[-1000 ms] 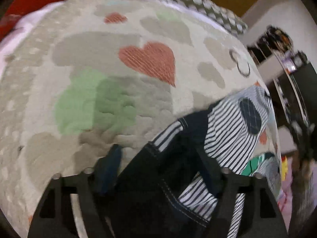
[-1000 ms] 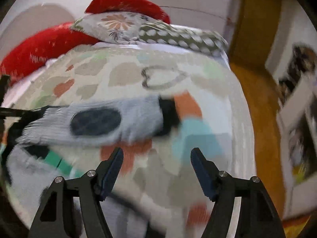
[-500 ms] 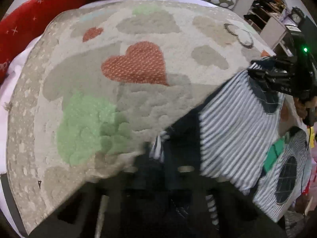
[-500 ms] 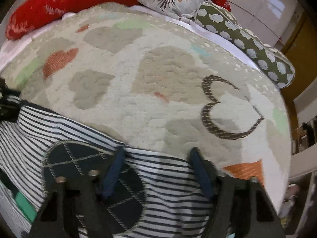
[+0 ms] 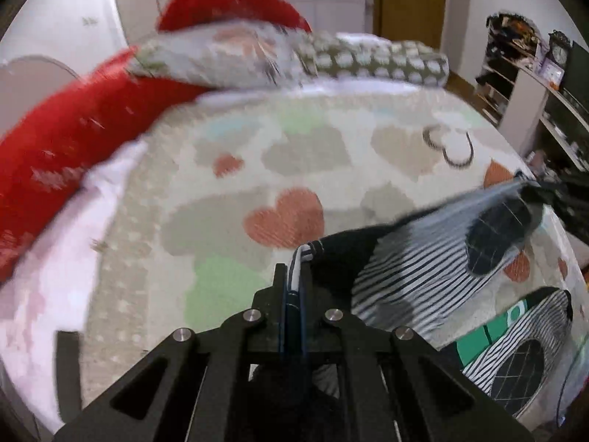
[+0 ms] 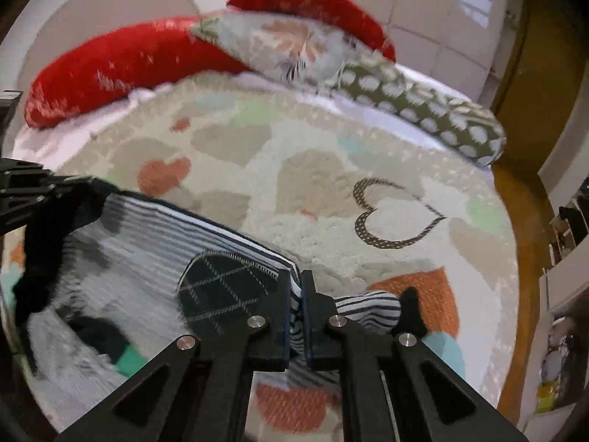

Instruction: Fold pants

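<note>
The pants [image 5: 416, 276] are black-and-white striped with dark checked oval patches and a green band. They lie on a bed with one leg lifted and stretched between my grippers. My left gripper [image 5: 294, 276] is shut on the dark waistband end of that leg. My right gripper [image 6: 296, 283] is shut on the striped cuff end [image 6: 294, 305], beside a dark patch [image 6: 228, 287]. The right gripper [image 5: 563, 199] shows at the right edge of the left wrist view; the left gripper [image 6: 25, 191] shows at the left edge of the right wrist view. The other leg [image 5: 515, 346] lies flat.
The bed carries a cream blanket with hearts [image 5: 287, 217] [image 6: 386, 217]. Red cushions [image 5: 66, 136] and patterned pillows [image 6: 423, 110] line the far edge. Shelves [image 5: 526, 81] stand to the right, an orange floor [image 6: 530, 258] beside the bed.
Both grippers have closed on the pants leg, left at the waistband end, right at the cuff end, and have lifted it off the blanket. Both views now tilt up toward the pillows.
</note>
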The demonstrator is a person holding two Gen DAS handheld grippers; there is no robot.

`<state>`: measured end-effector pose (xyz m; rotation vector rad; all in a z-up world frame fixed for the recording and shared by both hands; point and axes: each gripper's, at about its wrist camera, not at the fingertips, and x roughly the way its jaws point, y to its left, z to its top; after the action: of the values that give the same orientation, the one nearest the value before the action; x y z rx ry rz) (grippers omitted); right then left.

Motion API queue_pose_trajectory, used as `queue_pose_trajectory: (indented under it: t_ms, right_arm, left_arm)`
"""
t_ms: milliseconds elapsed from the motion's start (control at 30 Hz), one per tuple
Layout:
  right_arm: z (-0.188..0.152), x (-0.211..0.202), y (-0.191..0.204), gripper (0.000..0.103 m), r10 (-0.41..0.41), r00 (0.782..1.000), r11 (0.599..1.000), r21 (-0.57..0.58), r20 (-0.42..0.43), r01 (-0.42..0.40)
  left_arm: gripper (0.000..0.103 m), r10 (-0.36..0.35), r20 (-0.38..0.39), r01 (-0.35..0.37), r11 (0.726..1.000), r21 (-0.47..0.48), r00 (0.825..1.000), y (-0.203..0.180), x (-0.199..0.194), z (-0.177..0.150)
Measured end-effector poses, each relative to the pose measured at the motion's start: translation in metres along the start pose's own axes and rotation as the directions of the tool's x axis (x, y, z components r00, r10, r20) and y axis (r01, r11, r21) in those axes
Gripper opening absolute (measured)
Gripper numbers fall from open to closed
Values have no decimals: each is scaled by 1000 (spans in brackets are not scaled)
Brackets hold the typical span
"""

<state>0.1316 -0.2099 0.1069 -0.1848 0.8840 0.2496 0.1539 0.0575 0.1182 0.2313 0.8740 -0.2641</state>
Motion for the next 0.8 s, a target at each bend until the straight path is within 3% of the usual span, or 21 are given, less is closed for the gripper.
queue_pose_trajectory:
  t_ms: [167,333,500,667,800]
  right_arm:
    - [-27,-49,29,5,34,999,999,-14,41,-33]
    - [-69,-64,63,5,97,995,995,-35,19,-96]
    - [-117,-72,103,5,170,985,985,-36,-20,-171]
    - [-164,-71,133,6,177,982,983,-48,-62,-180]
    - [-191,-68,132,8,159,985,987,2,-66,-160]
  left_arm:
    - [5,32,68,-34,999,30,997,-2,-35,-13]
    - [5,53,103,-57,998,38,993,-3,-67,-58]
    - [5,61,127,-59,998,-16,990,0,-92,-119]
    - [7,59,69,-57,998,-22,996,-6,-92,-180]
    - [12,76,-3,-77,996,-45,997,-9,-84,-218]
